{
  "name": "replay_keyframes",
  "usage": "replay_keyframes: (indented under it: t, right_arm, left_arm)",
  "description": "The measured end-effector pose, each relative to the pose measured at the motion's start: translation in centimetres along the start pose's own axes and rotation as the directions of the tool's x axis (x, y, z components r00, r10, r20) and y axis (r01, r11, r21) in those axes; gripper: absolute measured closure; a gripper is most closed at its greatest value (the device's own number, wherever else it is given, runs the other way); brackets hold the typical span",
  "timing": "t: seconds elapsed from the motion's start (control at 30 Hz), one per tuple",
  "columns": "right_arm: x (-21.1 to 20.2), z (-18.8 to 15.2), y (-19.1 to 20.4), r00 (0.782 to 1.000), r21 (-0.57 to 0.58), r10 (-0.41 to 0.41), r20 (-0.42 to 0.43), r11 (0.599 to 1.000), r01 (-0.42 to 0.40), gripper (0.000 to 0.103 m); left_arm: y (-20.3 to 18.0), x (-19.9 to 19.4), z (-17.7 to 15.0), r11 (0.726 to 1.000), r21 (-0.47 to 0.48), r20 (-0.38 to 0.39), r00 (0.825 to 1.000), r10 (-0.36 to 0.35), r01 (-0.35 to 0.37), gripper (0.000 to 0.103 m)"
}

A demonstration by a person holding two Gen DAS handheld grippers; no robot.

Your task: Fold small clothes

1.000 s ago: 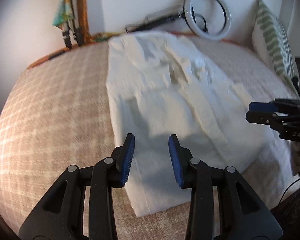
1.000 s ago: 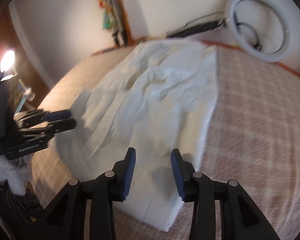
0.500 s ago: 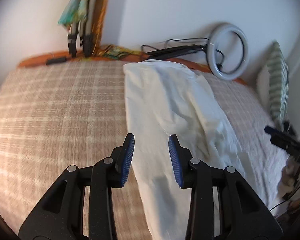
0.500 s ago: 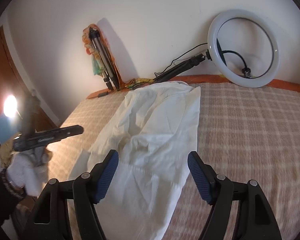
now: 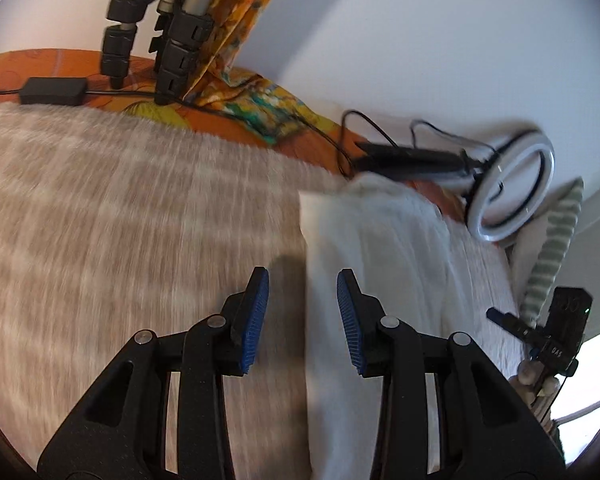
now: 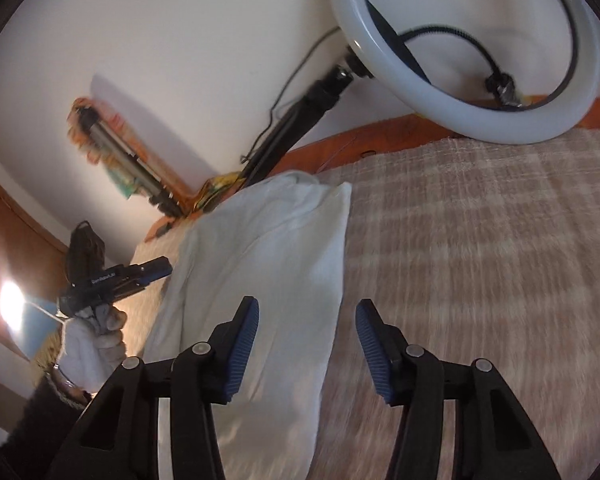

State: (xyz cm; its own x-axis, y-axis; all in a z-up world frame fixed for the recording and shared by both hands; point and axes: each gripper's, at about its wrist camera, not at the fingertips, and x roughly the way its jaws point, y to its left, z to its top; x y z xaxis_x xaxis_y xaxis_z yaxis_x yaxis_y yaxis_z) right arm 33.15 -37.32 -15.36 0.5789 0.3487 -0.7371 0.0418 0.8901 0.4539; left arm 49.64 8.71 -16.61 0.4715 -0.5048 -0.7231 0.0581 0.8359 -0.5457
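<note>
- Left claw (image 5: pixel 302 312): the blue ribbed pads stand apart with nothing pressed between them. The left long edge of the white cotton garment (image 5: pixel 380 264) runs through the gap close to the right-hand pad, but the pads do not pinch it.
- Right claw (image 6: pixel 306 344): the jaws are closing, and are still apart. The right long edge of the garment (image 6: pixel 268 264) lies in the gap, nearer the left-hand pad; the pads do not press on it.
- Garment location: it lies as a long folded strip on the beige checked woven bedspread (image 6: pixel 480 240), running ahead of both claws toward the wall, with its far corner ahead of and beyond each claw.
- Risk, double pick: the bedspread lies directly under the garment edge. A pad driven too low is likely to catch the bedspread weave together with the cotton.
- Risk, partial pick: the strip appears to hold several layers. A shallow pinch may take the top layer only, and the fold opens when lifted.
- Risk, uneven fold: if the two claws grip at unequal points along the strip, the crease probably skews.
- Risk, obstruction: the white ring light on a black stand (image 6: pixel 468 60) and its cable lie beyond the far end of the strip. A long forward sweep could snag them.
</note>
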Motion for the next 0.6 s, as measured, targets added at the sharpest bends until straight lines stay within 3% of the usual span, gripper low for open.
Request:
replay_keyframes:
  t: [0.17, 0.3, 0.47, 0.5, 0.57, 0.6]
  right_arm:
    - [3.0, 1.8, -0.7, 0.999, -0.014, 0.015, -0.037, 1.000, -0.015, 0.050]
    - [4.4, 2.9, -1.1, 0.998, -0.007, 0.037, -0.041, 0.999, -0.037, 0.051]
    - [5.7, 4.6, -1.5, 0.997, 0.014, 0.068, -0.041, 0.998, -0.067, 0.051]
    - [5.9, 4.9, -1.5, 0.997, 0.012, 0.068, -0.039, 0.998, -0.067, 0.055]
    - [6.5, 5.3, -1.3, 0.997, 0.007, 0.065, -0.050, 0.998, -0.064, 0.092]
    - [6.8, 5.4, -1.2, 0.997, 0.004, 0.049, -0.059, 0.999, -0.049, 0.101]
  left_arm:
    - [0.7, 2.1, 2.3, 0.998, -0.017, -0.002, 0.998, -0.061, 0.061, 0.074]
    - [0.3, 3.0, 3.0, 0.996, -0.006, -0.008, 0.996, -0.094, 0.094, 0.094]
    - [-1.1, 3.3, 2.8, 0.996, 0.073, 0.001, 0.999, -0.052, 0.052, 0.100]
    - [-1.3, 3.4, 2.8, 0.996, 0.082, 0.006, 0.999, -0.046, 0.045, 0.101]
    - [-1.7, 3.3, 2.9, 0.995, 0.099, 0.023, 0.999, -0.032, 0.030, 0.101]
    - [-1.9, 3.3, 2.9, 0.994, 0.107, 0.030, 0.999, -0.016, 0.012, 0.102]
